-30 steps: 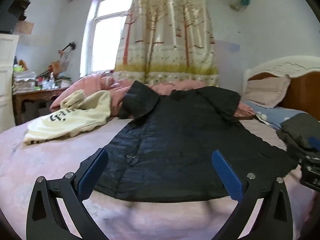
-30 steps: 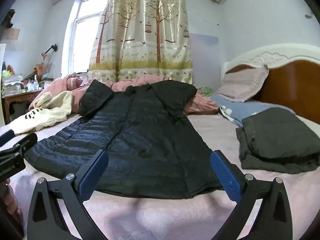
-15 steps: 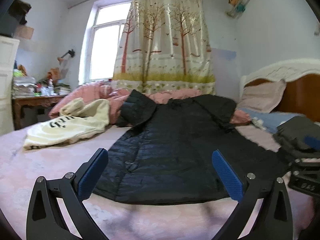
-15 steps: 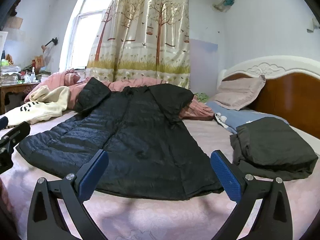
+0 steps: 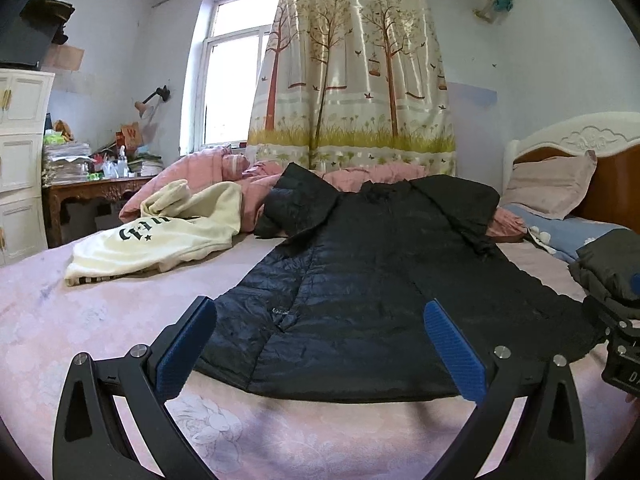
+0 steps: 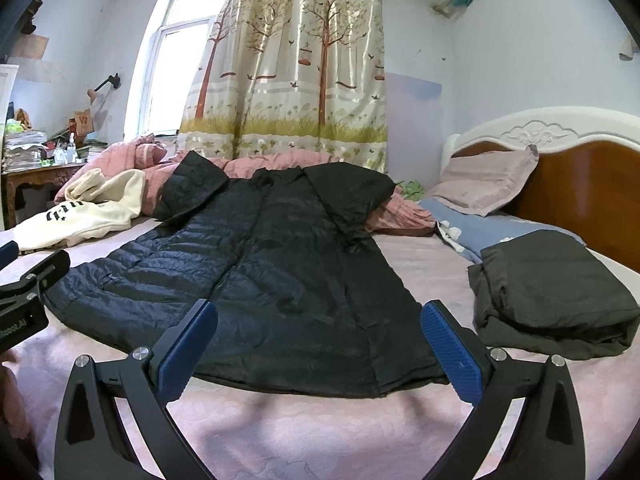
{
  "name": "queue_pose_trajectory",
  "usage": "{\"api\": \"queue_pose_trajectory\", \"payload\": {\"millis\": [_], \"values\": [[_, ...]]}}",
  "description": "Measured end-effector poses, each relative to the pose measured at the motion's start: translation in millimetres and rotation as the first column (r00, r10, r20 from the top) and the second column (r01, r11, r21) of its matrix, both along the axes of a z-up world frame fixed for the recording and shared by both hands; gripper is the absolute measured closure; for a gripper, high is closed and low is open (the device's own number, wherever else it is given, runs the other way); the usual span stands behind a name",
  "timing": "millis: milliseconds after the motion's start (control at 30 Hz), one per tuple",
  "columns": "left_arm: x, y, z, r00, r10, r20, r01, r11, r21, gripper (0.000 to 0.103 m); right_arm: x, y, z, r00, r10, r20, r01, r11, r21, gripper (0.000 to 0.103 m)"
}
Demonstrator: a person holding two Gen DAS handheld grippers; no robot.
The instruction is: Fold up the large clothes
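A long black quilted coat (image 5: 360, 280) (image 6: 256, 272) lies spread flat on the pink bed, hem toward me, collar and sleeves far off by the curtain. My left gripper (image 5: 320, 320) hovers open low over the hem's left part, nothing between its blue pads. My right gripper (image 6: 318, 320) is open too, low over the hem's right part, holding nothing. Each gripper shows at the edge of the other's view: the right one (image 5: 616, 344) and the left one (image 6: 24, 288).
A cream sweatshirt (image 5: 160, 240) lies left of the coat. A folded dark garment (image 6: 552, 292) sits to the right, near pillows (image 6: 488, 180) and the wooden headboard (image 6: 580, 176). A pink quilt (image 5: 224, 176) is bunched behind. A cluttered desk (image 5: 92, 188) stands at far left.
Both grippers have dropped lower and tilted up toward the room, so the coat looks flatter and more of the ceiling line shows. Both stayed open; the coat has not moved.
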State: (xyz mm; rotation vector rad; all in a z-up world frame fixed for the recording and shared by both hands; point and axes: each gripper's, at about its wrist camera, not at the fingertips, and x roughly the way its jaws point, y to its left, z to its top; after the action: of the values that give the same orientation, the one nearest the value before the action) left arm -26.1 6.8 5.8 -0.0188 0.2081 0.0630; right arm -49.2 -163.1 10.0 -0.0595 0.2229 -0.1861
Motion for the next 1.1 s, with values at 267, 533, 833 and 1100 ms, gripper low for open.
{"api": "queue_pose_trajectory", "payload": {"millis": [267, 533, 833, 1100], "values": [[2, -3, 1, 1.0, -0.029, -0.009, 0.029, 0.999, 0.018, 0.0, 1, -4, -1, 1.0, -0.003, -0.005, 0.003, 1.0, 0.006, 0.0], [4, -5, -1, 1.0, -0.018, -0.02, 0.019, 0.999, 0.035, 0.0, 6, -10, -3, 0.999, 0.008, -0.037, -0.007, 1.0, 0.03, 0.0], [8, 3, -4, 0.999, -0.028, -0.042, 0.028, 1.0, 0.0, 0.0, 7, -8, -3, 0.999, 0.006, -0.041, -0.005, 1.0, 0.012, 0.0], [7, -5, -3, 0.999, -0.029, -0.041, 0.03, 0.999, 0.026, 0.0, 6, -4, -5, 0.999, -0.015, -0.039, 0.015, 1.0, -0.001, 0.0]]}}
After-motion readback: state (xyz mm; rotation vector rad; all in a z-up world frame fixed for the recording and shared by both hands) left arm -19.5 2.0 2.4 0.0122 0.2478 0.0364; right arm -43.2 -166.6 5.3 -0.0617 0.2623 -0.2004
